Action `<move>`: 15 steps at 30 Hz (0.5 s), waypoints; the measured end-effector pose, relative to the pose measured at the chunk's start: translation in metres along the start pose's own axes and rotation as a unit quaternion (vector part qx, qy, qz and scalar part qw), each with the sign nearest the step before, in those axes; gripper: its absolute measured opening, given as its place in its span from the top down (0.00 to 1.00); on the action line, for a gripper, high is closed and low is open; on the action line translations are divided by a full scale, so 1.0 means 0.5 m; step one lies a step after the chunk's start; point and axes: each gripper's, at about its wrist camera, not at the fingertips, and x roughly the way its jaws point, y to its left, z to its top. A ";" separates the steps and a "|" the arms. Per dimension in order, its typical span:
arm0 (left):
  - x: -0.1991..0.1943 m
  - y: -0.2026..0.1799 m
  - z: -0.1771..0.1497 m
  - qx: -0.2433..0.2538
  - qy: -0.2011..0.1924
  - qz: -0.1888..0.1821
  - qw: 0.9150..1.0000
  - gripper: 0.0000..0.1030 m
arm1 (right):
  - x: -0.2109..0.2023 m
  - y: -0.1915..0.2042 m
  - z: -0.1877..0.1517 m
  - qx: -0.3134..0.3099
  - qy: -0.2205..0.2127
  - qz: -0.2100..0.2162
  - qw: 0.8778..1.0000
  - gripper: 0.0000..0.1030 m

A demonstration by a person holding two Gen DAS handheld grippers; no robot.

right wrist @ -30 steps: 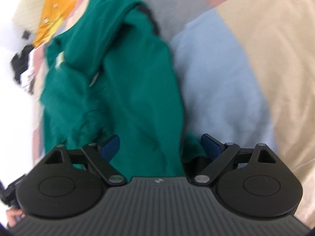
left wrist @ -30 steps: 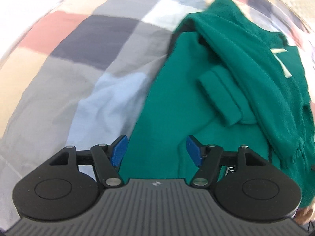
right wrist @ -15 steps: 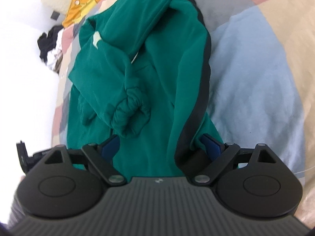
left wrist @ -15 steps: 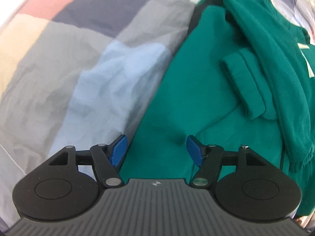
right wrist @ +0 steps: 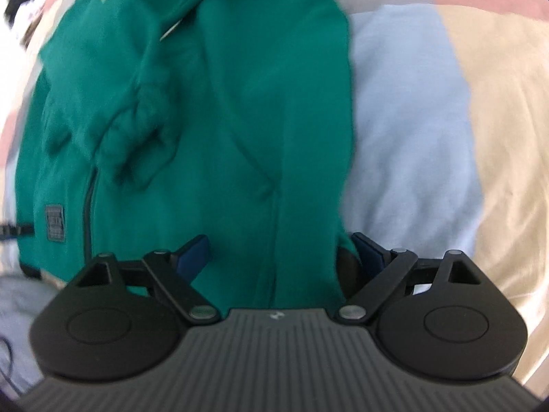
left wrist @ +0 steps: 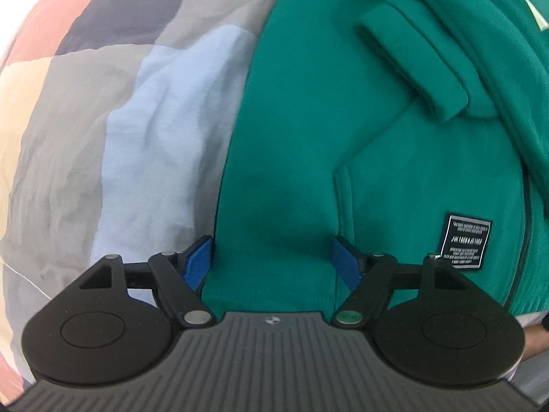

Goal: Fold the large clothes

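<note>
1. My left gripper [left wrist: 274, 261] sits at the near hem of the green hoodie [left wrist: 343, 137], its jaws spread wide. The hem's left corner lies between the blue pads [left wrist: 197, 262]. The left pad is just outside the hoodie's left edge; the right pad lies over the green cloth. Nothing is pinched.
2. To the left of the hoodie, the patchwork bedspread [left wrist: 137, 120] shows wrinkled pale blue, grey, navy, pink and cream patches. The hoodie lies flat on it.
3. On the hoodie, a folded sleeve with a ribbed cuff [left wrist: 411, 61] lies across the chest, up and right of my left gripper. A black label [left wrist: 466, 240] is sewn near the hem, right of my left gripper, beside the zipper line.
4. My right gripper [right wrist: 279, 252] is at the hoodie's other hem corner, also wide open. The hem passes between its pads, and the right pad is at the garment's right edge. It grips nothing.
5. In this blurred view a bunched sleeve [right wrist: 137, 130] lies on the hoodie, up and left of my right gripper.
6. Right of the hoodie the bedspread shows pale blue and cream patches.
</note>
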 end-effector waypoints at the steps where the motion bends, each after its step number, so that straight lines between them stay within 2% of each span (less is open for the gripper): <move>1: -0.001 -0.005 -0.001 0.008 0.001 0.001 1.000 0.30 | 0.000 0.003 -0.001 -0.007 0.003 -0.002 1.000 0.18; 3: -0.006 -0.016 -0.003 0.025 -0.003 0.005 1.000 0.38 | 0.001 0.008 -0.003 -0.015 0.003 -0.015 1.000 0.30; 5: -0.011 -0.030 -0.009 0.043 -0.009 0.022 0.999 0.49 | 0.001 0.011 -0.003 -0.023 0.006 -0.018 1.000 0.35; 7: -0.016 -0.043 -0.014 0.050 -0.017 0.036 0.998 0.70 | 0.000 0.014 -0.005 -0.028 0.002 -0.022 0.999 0.45; 8: -0.020 -0.049 -0.017 0.055 -0.022 0.043 0.997 0.75 | -0.003 0.016 -0.007 -0.028 -0.002 -0.027 0.999 0.54; 9: -0.023 -0.055 -0.020 0.060 -0.027 0.048 0.997 0.78 | -0.006 0.018 -0.007 -0.029 -0.005 -0.030 0.999 0.60; 12: -0.037 -0.077 -0.028 0.076 -0.048 0.060 0.994 0.81 | -0.013 0.021 -0.013 -0.042 -0.021 -0.030 0.998 0.68; 15: -0.063 -0.076 -0.032 0.071 -0.094 0.045 0.992 0.87 | -0.019 0.018 -0.022 -0.035 -0.044 -0.024 0.998 0.74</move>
